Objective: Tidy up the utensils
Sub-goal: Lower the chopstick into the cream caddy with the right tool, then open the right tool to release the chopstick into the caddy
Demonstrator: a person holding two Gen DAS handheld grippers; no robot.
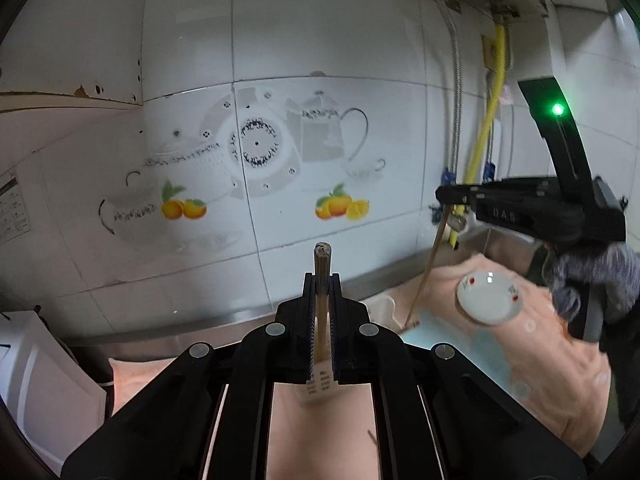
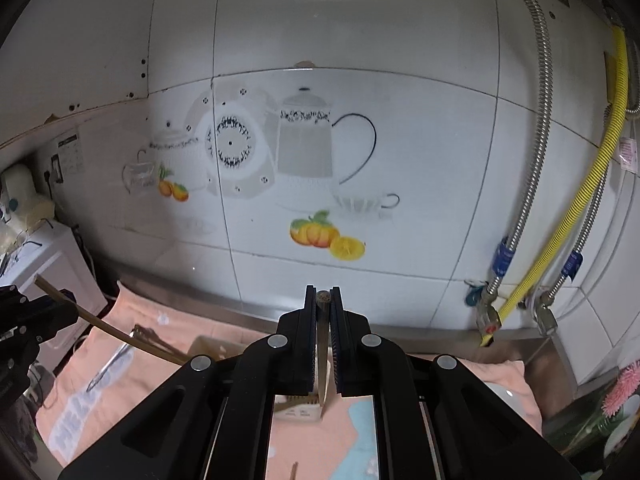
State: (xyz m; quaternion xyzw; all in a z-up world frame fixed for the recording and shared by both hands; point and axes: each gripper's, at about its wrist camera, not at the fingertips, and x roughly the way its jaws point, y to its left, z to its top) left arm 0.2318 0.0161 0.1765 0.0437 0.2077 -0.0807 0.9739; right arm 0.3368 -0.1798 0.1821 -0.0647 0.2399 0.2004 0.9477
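The left gripper (image 1: 322,280) pinches a pale wooden chopstick (image 1: 322,308) at lower centre, over the peach cloth-covered table (image 1: 316,432). The right gripper (image 2: 323,294) clamps a second wooden chopstick (image 2: 322,344); a small white saucer (image 1: 489,298) lies at right

Peach towel (image 1: 560,360), white red-flowered saucer (image 1: 490,300), yellow hose (image 2: 600,184)

Your two wrist cameras look forward along their gripper fingers, tilted slightly down, close to the tiled wall (image 1: 280,80). Both views share its teapot decal (image 2: 306,136), the yellow hose (image 2: 592,184) and the peach cloth (image 1: 560,360).
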